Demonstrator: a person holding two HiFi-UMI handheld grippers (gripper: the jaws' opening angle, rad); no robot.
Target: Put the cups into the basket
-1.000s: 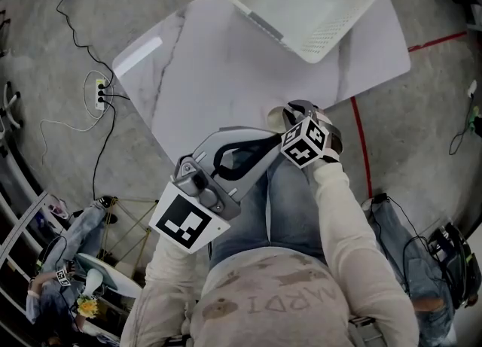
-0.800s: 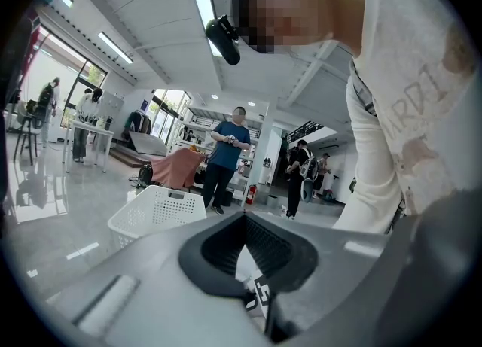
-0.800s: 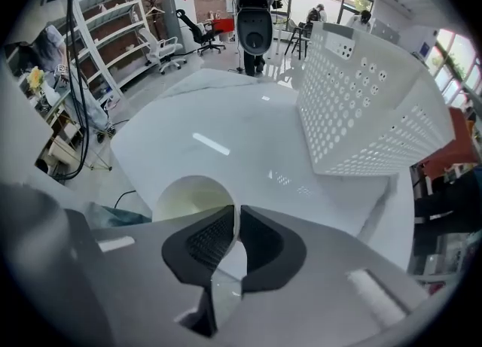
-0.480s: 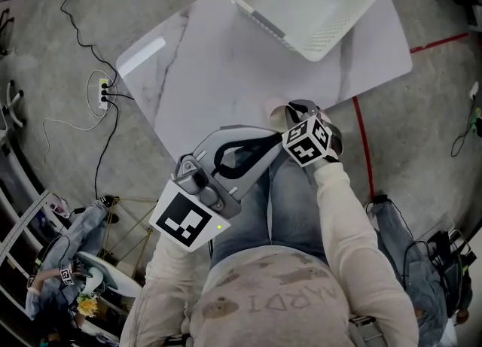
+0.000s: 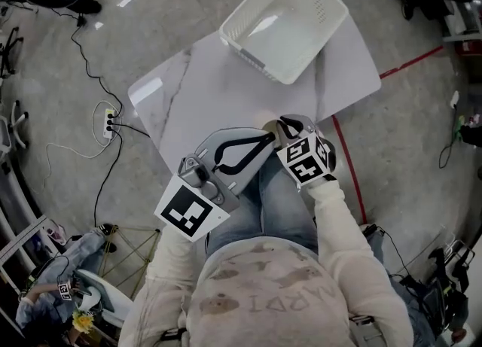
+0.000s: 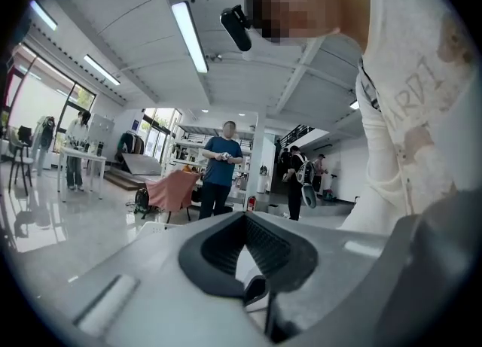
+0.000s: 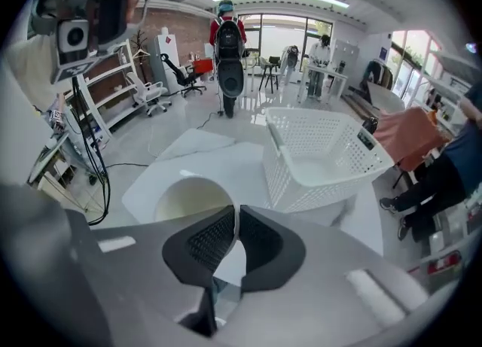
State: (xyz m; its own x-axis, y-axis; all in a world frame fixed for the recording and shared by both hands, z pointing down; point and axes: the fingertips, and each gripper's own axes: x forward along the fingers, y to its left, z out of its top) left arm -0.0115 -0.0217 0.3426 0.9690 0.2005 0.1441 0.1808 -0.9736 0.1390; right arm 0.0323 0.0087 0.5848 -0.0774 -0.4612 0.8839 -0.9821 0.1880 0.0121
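Observation:
A cream cup point(image 5: 272, 126) is held over the near edge of the white marble table point(image 5: 211, 89). My right gripper point(image 5: 289, 125) is shut on its rim. In the right gripper view the cup point(image 7: 192, 199) lies on its side with its mouth toward the camera, and its wall is pinched between the pads of the right gripper point(image 7: 235, 234). The white perforated basket point(image 5: 286, 22) stands at the table's far end, and nothing shows inside the basket point(image 7: 316, 157). My left gripper point(image 5: 267, 138) hangs just left of the cup, tips together, holding nothing. The left gripper point(image 6: 245, 217) points up at the room.
A red tape line point(image 5: 346, 165) runs along the floor right of the table. On the floor to the left lie a power strip and cables point(image 5: 109, 120). People stand and walk in the room behind, seen in both gripper views. My own legs are under the grippers.
The head view has pulled back, so table and basket look smaller and sit further left. Both grippers stay by the table's near edge, and the right one still holds the cup.

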